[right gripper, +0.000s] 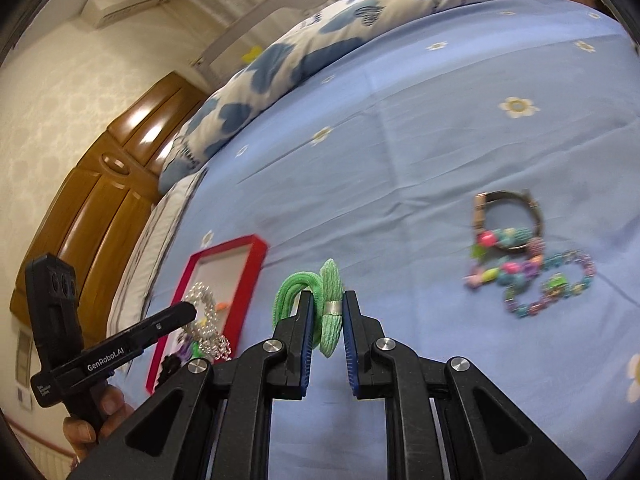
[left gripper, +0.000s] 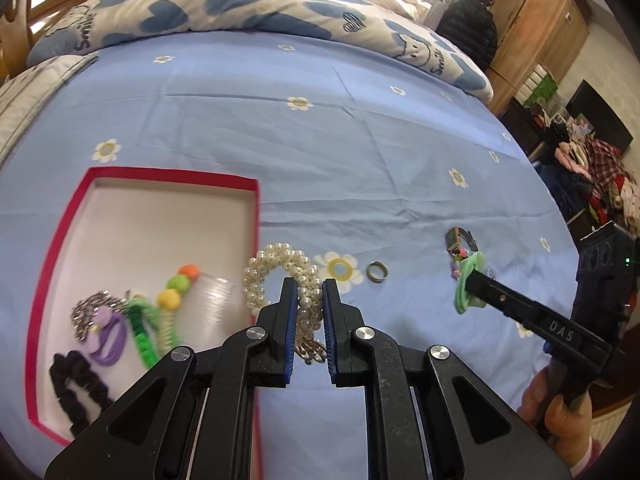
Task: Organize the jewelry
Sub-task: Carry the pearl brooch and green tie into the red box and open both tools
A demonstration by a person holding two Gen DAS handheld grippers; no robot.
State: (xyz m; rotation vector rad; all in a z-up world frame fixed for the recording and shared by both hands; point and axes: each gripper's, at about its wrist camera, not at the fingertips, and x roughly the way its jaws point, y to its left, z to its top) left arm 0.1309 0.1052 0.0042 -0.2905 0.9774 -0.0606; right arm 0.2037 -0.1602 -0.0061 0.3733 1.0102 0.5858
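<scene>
My left gripper [left gripper: 310,292] pinches the pearl bracelet [left gripper: 280,276] just right of the red tray [left gripper: 256,216], while my right gripper [right gripper: 328,308] clamps the green hair tie [right gripper: 320,300] further right.

We observe bright daylight from 1 o'clock, glare on the wardrobe [right gripper: 120,168], fisheye edge curvature, and motion-blurred beads [right gripper: 532,280].

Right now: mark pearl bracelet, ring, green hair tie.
pearl bracelet [left gripper: 264,270]: left wrist view, upper bead loop.
ring [left gripper: 376,271]: left wrist view, band rim.
green hair tie [right gripper: 332,308]: right wrist view, ribbed band.
</scene>
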